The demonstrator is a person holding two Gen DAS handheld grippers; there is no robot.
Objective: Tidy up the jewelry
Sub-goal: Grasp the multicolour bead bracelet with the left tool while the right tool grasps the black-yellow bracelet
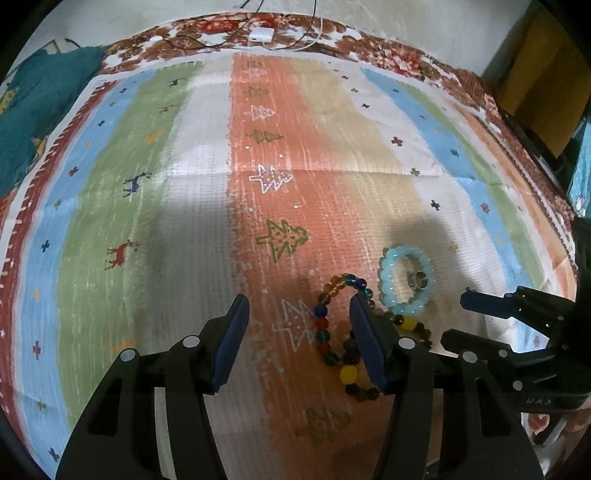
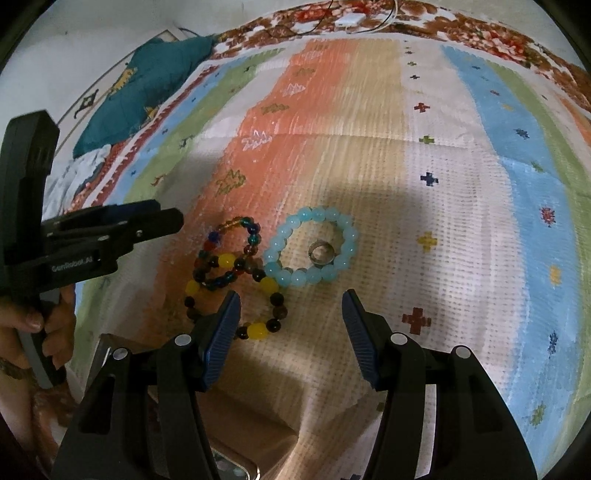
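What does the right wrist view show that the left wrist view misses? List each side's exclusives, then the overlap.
Only the right wrist view: the person's hand holding the left claw's handle, a gold-toned object at the bottom edge, and the yellow-and-brown bead bracelet almost whole.

Only the left wrist view: the dark yellow panel in the upper right corner, and the right claw from the side.

Both: the light blue bead bracelet ringing a metal ring, the multicolored bead bracelet, the striped mat, the teal cloth and the white adapter.

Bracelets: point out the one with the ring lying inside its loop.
The light blue bracelet. The silver ring lies inside its circle. The multicolored bracelet and the brown-and-yellow bracelet beside it enclose only cloth.
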